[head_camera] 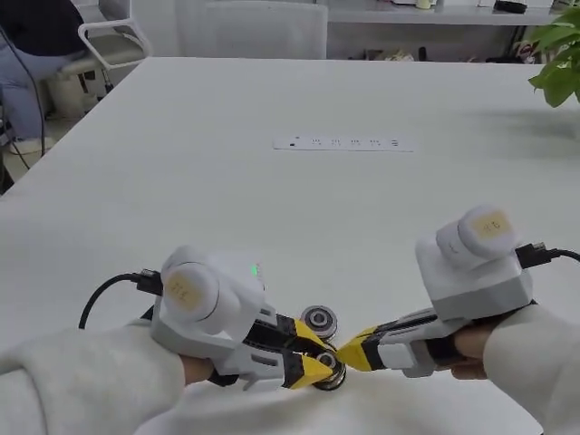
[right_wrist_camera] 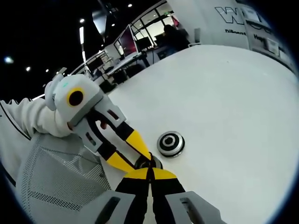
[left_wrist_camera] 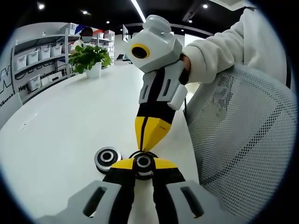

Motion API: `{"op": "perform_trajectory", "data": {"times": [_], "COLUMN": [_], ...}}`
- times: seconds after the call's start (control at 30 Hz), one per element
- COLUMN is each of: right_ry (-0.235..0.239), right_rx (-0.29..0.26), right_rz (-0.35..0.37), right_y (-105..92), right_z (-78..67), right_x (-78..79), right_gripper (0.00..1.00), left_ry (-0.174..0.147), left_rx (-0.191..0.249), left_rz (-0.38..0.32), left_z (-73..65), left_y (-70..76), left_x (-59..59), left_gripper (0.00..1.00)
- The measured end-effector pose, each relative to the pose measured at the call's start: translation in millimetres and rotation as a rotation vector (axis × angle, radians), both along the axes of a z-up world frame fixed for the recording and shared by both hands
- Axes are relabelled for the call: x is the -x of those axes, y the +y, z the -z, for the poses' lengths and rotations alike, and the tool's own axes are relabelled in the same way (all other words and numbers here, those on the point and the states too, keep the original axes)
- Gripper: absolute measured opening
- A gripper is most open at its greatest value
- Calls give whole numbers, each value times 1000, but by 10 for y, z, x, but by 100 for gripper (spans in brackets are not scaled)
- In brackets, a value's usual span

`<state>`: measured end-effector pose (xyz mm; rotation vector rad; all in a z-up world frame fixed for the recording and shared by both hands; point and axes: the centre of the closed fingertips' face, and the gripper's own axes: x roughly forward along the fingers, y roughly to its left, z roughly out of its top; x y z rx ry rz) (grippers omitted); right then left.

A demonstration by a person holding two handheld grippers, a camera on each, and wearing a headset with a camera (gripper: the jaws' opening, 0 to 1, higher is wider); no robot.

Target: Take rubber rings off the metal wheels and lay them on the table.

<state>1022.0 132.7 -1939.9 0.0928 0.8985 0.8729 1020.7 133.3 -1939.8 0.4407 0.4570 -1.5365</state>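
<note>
Both claws meet low in the head view, near 6 o'clock on the white table (head_camera: 299,208). The left gripper (head_camera: 319,355) comes in from 9 o'clock, its yellow jaws spread only as wide as the metal wheel (left_wrist_camera: 143,163) they clamp, one jaw on each side of it. The wheel sits low against the tabletop.

From 3 o'clock comes the right gripper (head_camera: 349,349), its jaws pressed together into a single yellow point with barely a seam between them. That point touches the rim of the clamped wheel on the side facing away from the left gripper. Whether a sliver of rubber is nipped in that seam, I cannot tell (the tips hide the contact spot).

A second wheel (head_camera: 319,319) lies flat and free on the table at about 11 o'clock from the clamped one, just beside it but not touching either claw. Its dark rubber ring (right_wrist_camera: 160,142) wraps its rim, around a lighter metal hub.

Farther up the table at 12 o'clock lies a flat white power strip (head_camera: 343,143), well apart from the action. A green plant (head_camera: 557,54) peeks in at 2 o'clock. White sleeves cover both arms, and a mesh chair back (left_wrist_camera: 238,121) shows in the left gripper view at 3 o'clock.
</note>
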Motion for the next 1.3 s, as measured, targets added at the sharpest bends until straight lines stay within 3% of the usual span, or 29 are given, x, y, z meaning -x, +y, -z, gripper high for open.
{"op": "perform_trajectory", "data": {"times": [0.5,0.73,0.83,0.93,1.3], "right_ry": [-1,-2,-3,-5,-18], "right_rx": [30,30,22,22,24], "right_rz": [-8,-15,-16,-20,-13], "right_y": [-23,-27,-19,-14,-40], "right_z": [32,22,3,-5,-51], "right_x": [8,11,9,11,3], "right_gripper": [0,0,0,0,0], "left_ry": [47,37,8,5,-1], "left_rx": [-30,-101,-137,-165,-144], "left_rz": [-32,16,37,44,-3], "left_z": [-5,-3,-6,-5,-220], "left_y": [-11,1,34,84,195], "left_x": [11,115,155,162,80], "left_gripper": [10,21,25,26,33]}}
